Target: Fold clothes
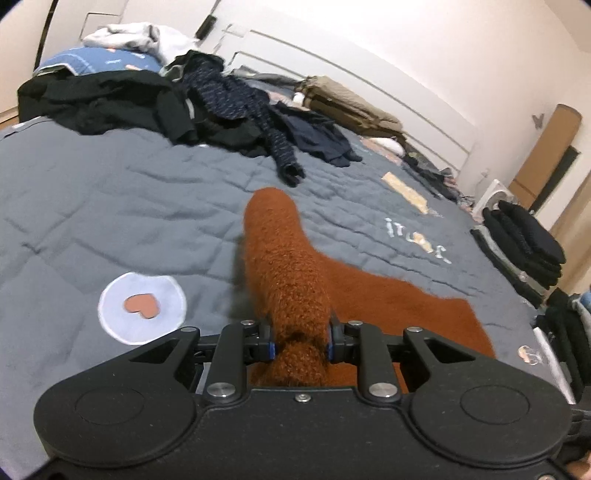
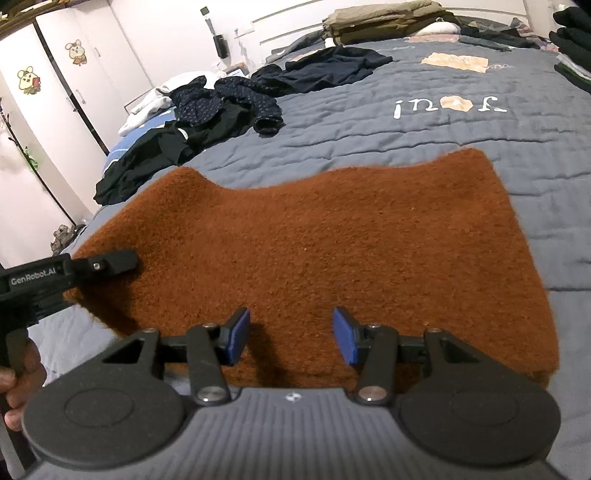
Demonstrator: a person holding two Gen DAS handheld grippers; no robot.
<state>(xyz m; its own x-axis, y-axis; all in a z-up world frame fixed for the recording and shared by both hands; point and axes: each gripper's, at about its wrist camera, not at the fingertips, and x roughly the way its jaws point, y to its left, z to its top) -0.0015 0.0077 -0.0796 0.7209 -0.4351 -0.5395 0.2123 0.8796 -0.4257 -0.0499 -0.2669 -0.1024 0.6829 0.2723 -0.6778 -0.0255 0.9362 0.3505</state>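
Two tools are working one rust-brown fuzzy sweater (image 2: 332,251) that is lying on a bed. The left tool (image 1: 301,338) is clenching a bunched roll of the sweater (image 1: 284,266), and the fabric is hiding its blue pads almost entirely. The right tool (image 2: 291,338) is hovering released over the near edge of the sweater, its blue pads (image 2: 343,339) standing well apart with nothing between them. In the right wrist view the left tool (image 2: 110,262) is reaching in from the left edge, its body cut off by the frame, with "GenRobot.AI" printed on its side; a hand (image 2: 18,384) is gripping it, only partly showing.

The sweater is spreading flat across a grey quilted bedspread (image 2: 406,136), which is carrying white stitched letters (image 2: 448,107) that are hard to read, and a pale round patch with a pink heart (image 1: 142,306). Beyond, dark clothes (image 1: 122,103) are lying in a loose heap, with a folded olive-tan garment (image 2: 384,20) near the headboard and a stack of black folded clothes (image 1: 524,240) at the right edge. White wardrobe doors (image 2: 62,74) are bearing cartoon mouse stickers (image 2: 29,79).
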